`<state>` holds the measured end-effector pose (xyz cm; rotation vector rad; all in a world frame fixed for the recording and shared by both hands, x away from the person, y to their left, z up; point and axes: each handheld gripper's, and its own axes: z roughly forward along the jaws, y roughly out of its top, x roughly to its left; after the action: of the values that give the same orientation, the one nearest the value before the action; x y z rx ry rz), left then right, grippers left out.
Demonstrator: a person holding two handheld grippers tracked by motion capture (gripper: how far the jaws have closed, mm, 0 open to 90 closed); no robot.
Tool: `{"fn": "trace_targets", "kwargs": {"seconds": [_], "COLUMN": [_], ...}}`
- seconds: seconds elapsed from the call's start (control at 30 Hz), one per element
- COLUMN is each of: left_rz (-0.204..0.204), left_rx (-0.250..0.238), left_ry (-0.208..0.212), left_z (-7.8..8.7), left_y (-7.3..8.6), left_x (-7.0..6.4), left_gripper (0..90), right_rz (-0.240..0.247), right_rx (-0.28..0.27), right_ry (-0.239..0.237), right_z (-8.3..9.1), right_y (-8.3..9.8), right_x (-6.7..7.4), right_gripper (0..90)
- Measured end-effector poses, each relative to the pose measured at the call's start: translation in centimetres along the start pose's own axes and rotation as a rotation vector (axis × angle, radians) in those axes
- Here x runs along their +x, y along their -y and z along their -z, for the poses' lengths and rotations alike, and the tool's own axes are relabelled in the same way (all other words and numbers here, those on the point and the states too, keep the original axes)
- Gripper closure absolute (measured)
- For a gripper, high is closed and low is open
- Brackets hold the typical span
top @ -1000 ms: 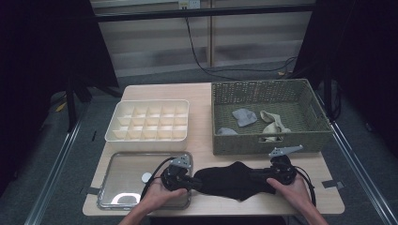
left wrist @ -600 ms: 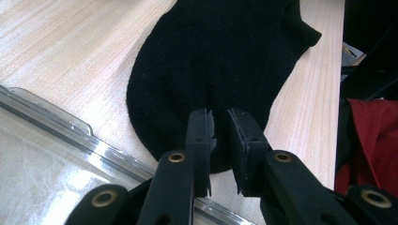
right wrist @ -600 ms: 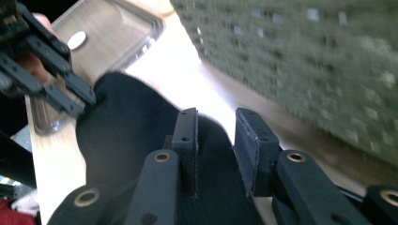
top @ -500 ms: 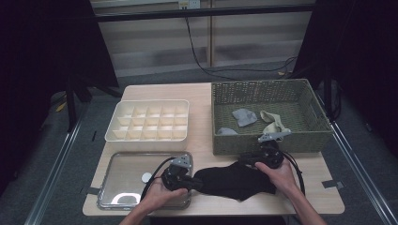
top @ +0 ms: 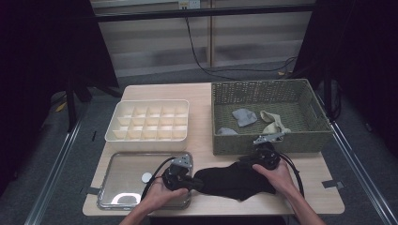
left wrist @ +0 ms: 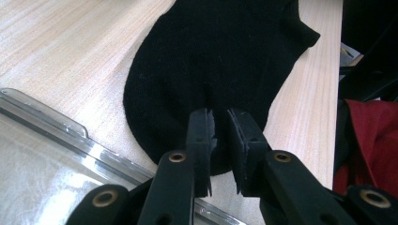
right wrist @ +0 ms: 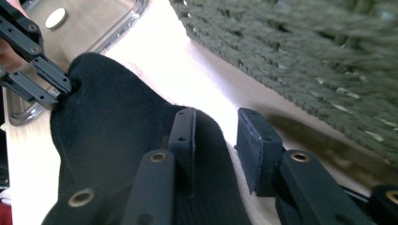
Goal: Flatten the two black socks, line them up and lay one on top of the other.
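The left gripper (left wrist: 219,140) pinched one end of the black sock (top: 234,180) flat on the table (top: 206,136) to hold it steady, while the right gripper (right wrist: 220,150), jaws apart, pushed the other end over.

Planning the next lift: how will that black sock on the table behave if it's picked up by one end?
Probably floppy: the black sock lies flat and creased on the table, so the free end would likely droop. It looks light and thin where the left gripper pinches its toe. Its knit surface seems unlikely to slip from the pads.
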<state>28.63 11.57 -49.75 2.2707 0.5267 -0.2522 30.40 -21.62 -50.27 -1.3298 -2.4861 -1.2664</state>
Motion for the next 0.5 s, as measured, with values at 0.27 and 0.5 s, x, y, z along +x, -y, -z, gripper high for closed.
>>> {"fn": "trace_targets", "kwargs": {"seconds": [0.27, 0.5], "left_rz": [0.002, 0.001], "left_rx": [-0.003, 0.002], "left_ry": [-0.003, 0.003], "left_z": [-0.01, 0.05], "left_y": [0.03, 0.01], "left_x": [-0.03, -0.13], "left_gripper": [78.9, 77.2], "right_rz": [0.015, -0.01], "right_rx": [0.022, -0.007], "right_ry": [0.009, -0.018], "right_z": [-0.22, 0.36], "right_y": [0.09, 0.0], "right_x": [0.03, 0.1], "right_gripper": [83.8, 90.0]}}
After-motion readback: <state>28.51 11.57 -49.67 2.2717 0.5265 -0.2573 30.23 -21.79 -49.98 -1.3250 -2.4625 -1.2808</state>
